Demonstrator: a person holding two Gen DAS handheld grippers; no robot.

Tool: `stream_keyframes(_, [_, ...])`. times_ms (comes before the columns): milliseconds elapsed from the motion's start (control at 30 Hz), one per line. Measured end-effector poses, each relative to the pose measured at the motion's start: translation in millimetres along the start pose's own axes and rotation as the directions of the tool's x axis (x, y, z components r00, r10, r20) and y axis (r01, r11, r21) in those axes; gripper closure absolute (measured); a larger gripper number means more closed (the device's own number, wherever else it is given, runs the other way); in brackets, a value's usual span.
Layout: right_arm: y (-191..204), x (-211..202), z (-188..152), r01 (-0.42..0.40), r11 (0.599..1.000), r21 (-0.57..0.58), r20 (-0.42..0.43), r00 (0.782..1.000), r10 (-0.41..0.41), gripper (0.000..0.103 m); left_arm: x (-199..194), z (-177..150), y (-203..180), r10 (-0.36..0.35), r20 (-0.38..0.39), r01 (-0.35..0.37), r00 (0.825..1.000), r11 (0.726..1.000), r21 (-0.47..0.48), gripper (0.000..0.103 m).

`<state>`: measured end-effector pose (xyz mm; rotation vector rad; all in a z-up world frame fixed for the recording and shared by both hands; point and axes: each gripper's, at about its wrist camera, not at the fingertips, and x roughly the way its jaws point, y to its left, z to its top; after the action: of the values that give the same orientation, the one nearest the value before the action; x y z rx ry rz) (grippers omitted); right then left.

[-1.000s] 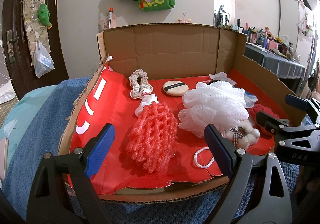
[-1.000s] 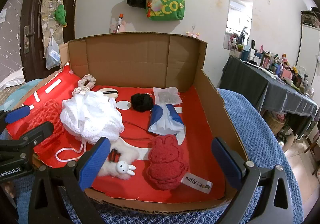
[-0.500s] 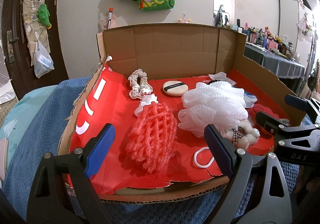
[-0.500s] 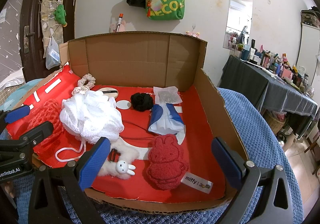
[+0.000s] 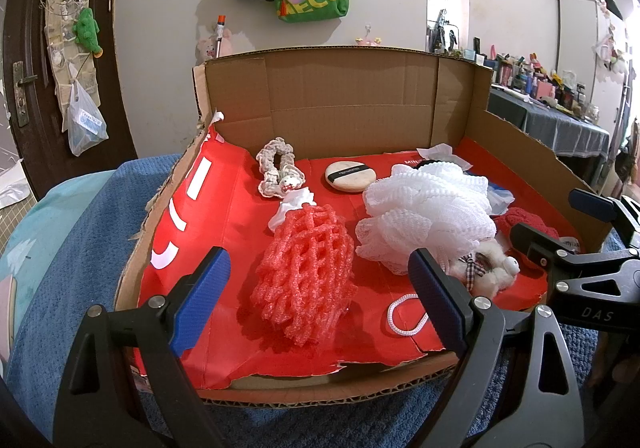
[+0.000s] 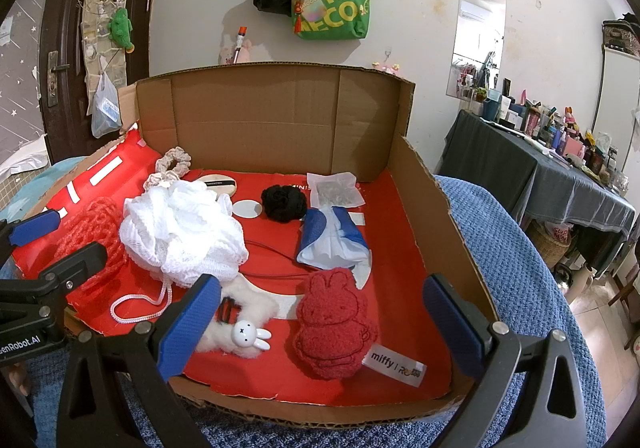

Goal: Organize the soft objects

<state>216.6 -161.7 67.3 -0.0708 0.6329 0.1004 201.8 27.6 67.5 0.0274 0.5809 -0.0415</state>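
**Two grippers spread wide, gripping nothing, at the near rim of the box**

Two sets of blue-padded fingers held wide apart, empty: left gripper [image 5: 316, 290] hovering over the pink foam net sleeve [image 5: 306, 272], right gripper [image 6: 320, 318] over the red plush rabbit pouch [image 6: 334, 322]. Both poised above the near edge of the red-lined cardboard box [image 6: 280, 119], clear of everything inside.

Just beside the pouch, on its left, a white fuzzy rabbit hair clip [image 6: 244, 328]. Behind that, a white mesh bath pouf [image 6: 182, 230], touching the foam sleeve. Farther back, a blue and white cloth pouch [image 6: 332, 238], a black scrunchie [image 6: 284, 201], a powder puff [image 5: 350, 176] and a pale scrunchie [image 5: 276, 167]. Under the box, a blue towel [image 6: 492, 232].
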Motion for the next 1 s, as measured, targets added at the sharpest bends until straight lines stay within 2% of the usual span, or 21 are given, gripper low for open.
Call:
stream_keyframes(433, [0, 0, 1, 0.000, 1.000, 0.000, -0.001, 1.000, 0.000, 0.000, 0, 0, 0, -0.002, 0.003, 0.002, 1.000, 1.000, 0.000, 0.012])
stream_keyframes(533, [-1, -2, 1, 0.003, 1.000, 0.003, 0.003, 1.000, -0.003, 0.000, -6, 1, -1, -0.019, 0.020, 0.019, 1.000, 1.000, -0.006, 0.012])
stream_keyframes(600, [-1, -4, 1, 0.005, 1.000, 0.003, 0.011, 1.000, -0.005, 0.000, -14, 3, -3, 0.000, 0.038, 0.000, 0.999, 1.000, -0.002, 0.012])
stream_keyframes(800, [0, -38, 5, -0.006, 1.000, -0.002, 0.036, 0.999, 0.006, 0.000, -55, 5, -6, -0.031, 0.080, 0.032, 0.996, 0.999, -0.005, 0.012])
stream_keyframes(867, [1, -55, 3, -0.004, 1.000, -0.010, 0.046, 0.999, 0.004, 0.000, -68, 0, -7, -0.032, 0.066, 0.033, 0.997, 0.999, -0.007, 0.012])
stream_keyframes(1000, [2, -79, -11, -0.018, 1.000, -0.012, 0.013, 1.000, 0.018, 0.000, -85, -18, -12, -0.017, 0.022, 0.017, 1.000, 1.000, 0.006, 0.003])
